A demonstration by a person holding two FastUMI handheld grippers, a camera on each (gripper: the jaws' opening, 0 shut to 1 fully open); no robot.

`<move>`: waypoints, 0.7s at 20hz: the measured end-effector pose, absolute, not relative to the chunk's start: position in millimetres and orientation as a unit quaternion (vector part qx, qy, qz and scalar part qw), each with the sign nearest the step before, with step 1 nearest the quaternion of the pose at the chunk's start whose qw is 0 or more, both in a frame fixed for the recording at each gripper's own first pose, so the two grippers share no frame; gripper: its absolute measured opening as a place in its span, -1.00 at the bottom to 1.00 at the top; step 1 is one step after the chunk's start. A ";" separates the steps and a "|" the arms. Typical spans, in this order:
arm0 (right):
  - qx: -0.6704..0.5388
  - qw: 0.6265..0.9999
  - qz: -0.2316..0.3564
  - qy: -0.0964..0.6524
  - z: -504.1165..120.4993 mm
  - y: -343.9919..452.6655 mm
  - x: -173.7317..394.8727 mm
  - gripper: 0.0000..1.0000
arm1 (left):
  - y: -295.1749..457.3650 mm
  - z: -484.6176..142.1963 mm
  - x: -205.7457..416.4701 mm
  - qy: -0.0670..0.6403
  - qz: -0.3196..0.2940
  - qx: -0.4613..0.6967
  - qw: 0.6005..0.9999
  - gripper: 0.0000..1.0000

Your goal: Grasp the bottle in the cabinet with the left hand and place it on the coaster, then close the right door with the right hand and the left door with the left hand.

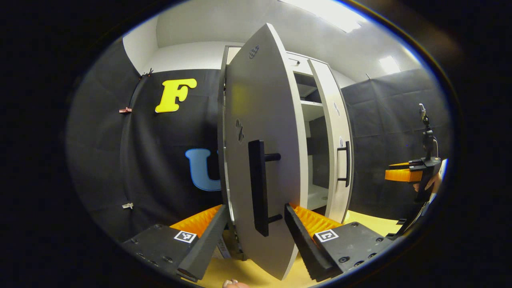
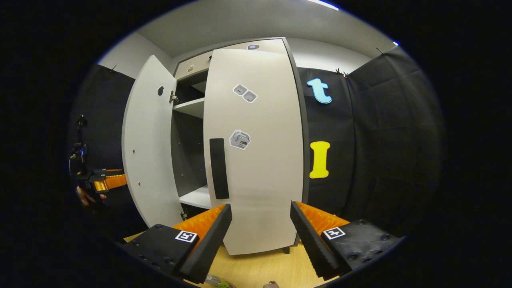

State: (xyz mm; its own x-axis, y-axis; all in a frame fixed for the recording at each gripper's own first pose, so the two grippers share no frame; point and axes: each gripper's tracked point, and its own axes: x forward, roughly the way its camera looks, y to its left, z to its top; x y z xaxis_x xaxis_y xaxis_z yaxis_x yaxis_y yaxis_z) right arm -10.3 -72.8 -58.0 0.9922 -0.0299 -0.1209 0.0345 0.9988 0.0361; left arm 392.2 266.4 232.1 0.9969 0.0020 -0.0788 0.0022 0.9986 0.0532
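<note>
Although the cabinet [image 2: 240, 60] stands with both doors off their frame, they differ in swing: in the right gripper view the right door [image 2: 260, 160] is nearly shut, facing the camera almost flat, while the left door [image 2: 146, 152] is swung well out. In the left gripper view the left door [image 1: 260, 132] stands directly ahead of the left tool [image 1: 256, 240], its free edge pointing toward the camera and its upright bar handle [image 1: 258, 188] lying between the spread fingers; contact cannot be told. The left tool is wide open and grips nothing. The right tool [image 2: 260, 236] is likewise wide open and empty, aimed at the lower face of the right door, whose handle [image 2: 219, 168] runs vertically just left of its line. Judged from this, the left hand is nearer the left door and should push it to the right. The bottle [image 2: 216, 281], probably the small object at the bottom edge, lies on the bench [image 2: 260, 268]; the coaster cannot be made out.
</note>
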 end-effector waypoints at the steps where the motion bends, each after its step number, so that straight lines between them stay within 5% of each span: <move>1: 0.019 0.998 -0.020 0.059 -55.8 -75.3 -11.9 0.96 | 262.3 232.3 396.0 0.038 -0.005 0.023 0.999 0.83; 14: 0.024 0.996 -0.058 0.061 -55.6 -97.9 -35.0 0.95 | 183.9 213.6 458.4 0.039 -0.096 0.011 0.995 0.91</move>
State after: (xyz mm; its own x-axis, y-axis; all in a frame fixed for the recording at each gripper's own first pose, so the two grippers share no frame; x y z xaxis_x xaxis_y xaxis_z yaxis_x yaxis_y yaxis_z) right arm -35.0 -97.9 -55.6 0.9860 -0.1117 -0.1237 0.1175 0.9922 0.0409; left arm 458.4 183.9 213.6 0.9784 -0.1908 -0.0792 0.1926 0.9812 0.0153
